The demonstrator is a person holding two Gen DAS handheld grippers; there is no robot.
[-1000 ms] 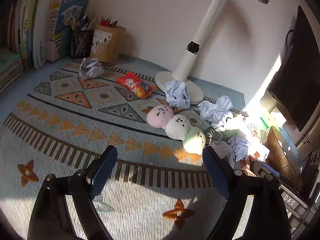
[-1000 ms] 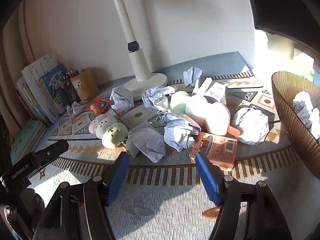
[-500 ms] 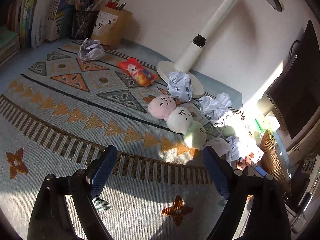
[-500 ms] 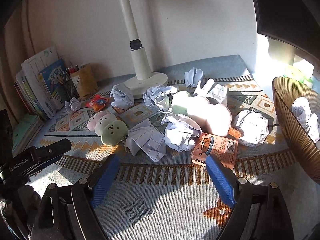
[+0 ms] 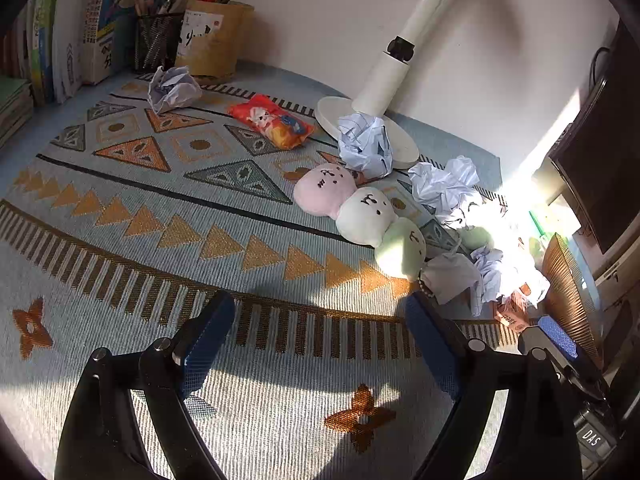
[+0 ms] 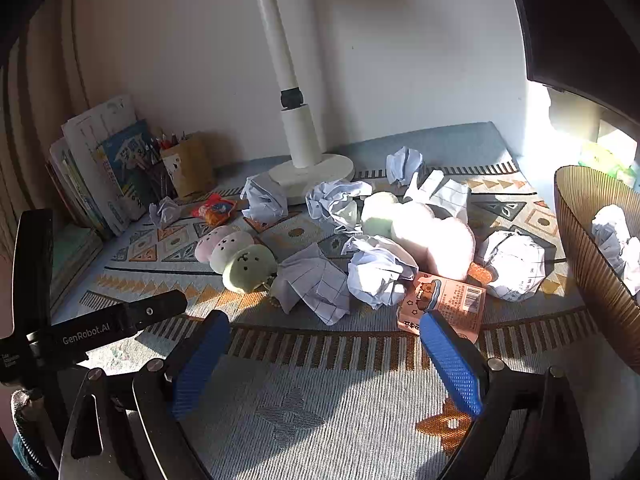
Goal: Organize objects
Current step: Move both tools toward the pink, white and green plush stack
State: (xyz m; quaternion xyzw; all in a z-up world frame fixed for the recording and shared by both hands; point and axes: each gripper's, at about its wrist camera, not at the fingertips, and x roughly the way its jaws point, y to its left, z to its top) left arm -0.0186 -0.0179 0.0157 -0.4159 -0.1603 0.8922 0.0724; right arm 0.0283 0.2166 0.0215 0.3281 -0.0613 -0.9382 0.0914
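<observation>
Several crumpled paper balls lie on the patterned mat, one (image 6: 378,270) just beyond my right gripper (image 6: 324,348), which is open and empty. A three-ball plush (image 5: 360,216) in pink, white and green lies mid-mat; it also shows in the right wrist view (image 6: 236,256). A larger plush (image 6: 424,236) lies among the papers. A pink snack packet (image 6: 444,304) lies by my right fingertip. A red snack packet (image 5: 272,124) lies further back. My left gripper (image 5: 320,332) is open and empty over bare mat.
A white desk lamp (image 6: 304,148) stands at the back. A brown ribbed basket (image 6: 588,248) with crumpled paper inside stands at the right. Pen holders (image 5: 192,36) and books (image 5: 64,40) line the back left. A dark monitor (image 5: 600,168) stands at the right.
My right gripper's jaws have opened wider. Both grippers have shifted a little over the mat; nothing was taken hold of.
</observation>
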